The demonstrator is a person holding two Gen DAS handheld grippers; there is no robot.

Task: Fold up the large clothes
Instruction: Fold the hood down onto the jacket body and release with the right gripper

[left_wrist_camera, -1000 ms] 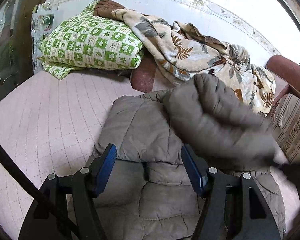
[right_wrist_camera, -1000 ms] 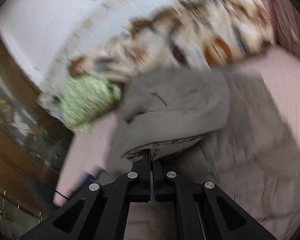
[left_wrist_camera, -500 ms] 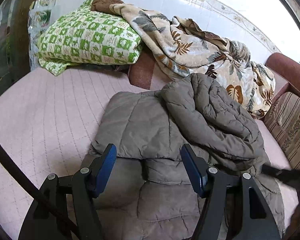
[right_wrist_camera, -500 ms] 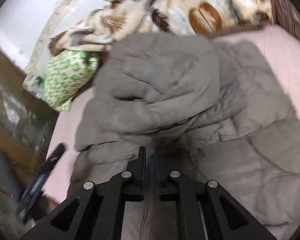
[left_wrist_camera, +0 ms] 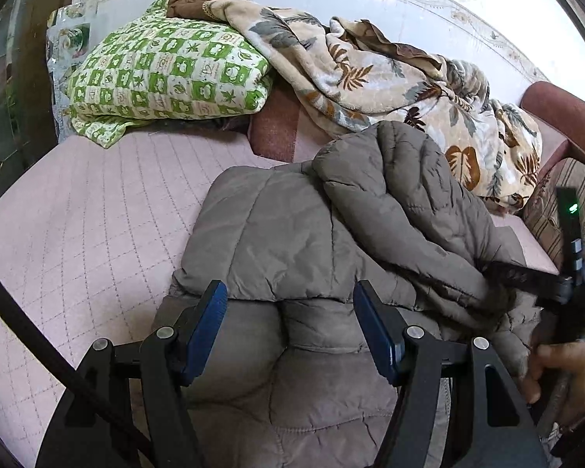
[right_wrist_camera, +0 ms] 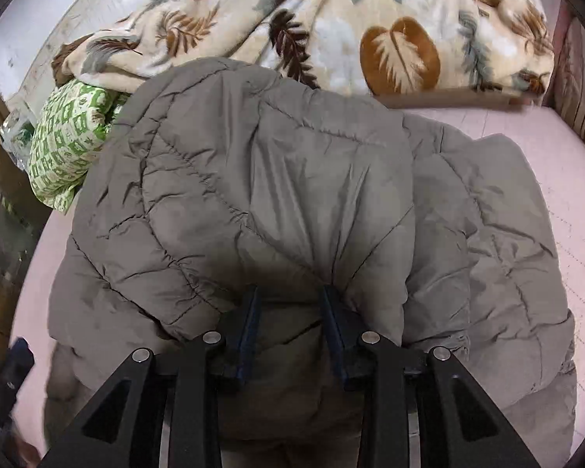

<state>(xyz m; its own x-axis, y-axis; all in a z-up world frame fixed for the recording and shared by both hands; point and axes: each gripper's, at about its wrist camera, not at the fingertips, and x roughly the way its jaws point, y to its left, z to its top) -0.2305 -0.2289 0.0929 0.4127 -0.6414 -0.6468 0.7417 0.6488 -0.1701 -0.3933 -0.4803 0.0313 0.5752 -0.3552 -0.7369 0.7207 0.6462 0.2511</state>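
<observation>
A grey-brown quilted puffer jacket (left_wrist_camera: 292, 234) lies on a pink quilted bed (left_wrist_camera: 78, 226). Both its sleeves are folded over its body. My left gripper (left_wrist_camera: 290, 304) is open and empty, hovering over the jacket's lower part. My right gripper (right_wrist_camera: 290, 304) is open, its fingertips (right_wrist_camera: 249, 312) at the cuff edge of the folded sleeve (right_wrist_camera: 273, 179), with nothing clamped. In the left wrist view the right gripper (left_wrist_camera: 526, 279) shows at the right, held by a hand (left_wrist_camera: 565, 366), at the sleeve's end.
A green-and-white checked pillow (left_wrist_camera: 167, 74) and a leaf-print blanket (left_wrist_camera: 370, 78) lie at the head of the bed by the white wall. A striped, maroon sofa arm (left_wrist_camera: 565, 179) stands at the right. A black cable (left_wrist_camera: 39, 347) crosses the left.
My right gripper carried the sleeve across the jacket, laid it down, and opened its jaws. My left gripper stayed open and moved slightly forward.
</observation>
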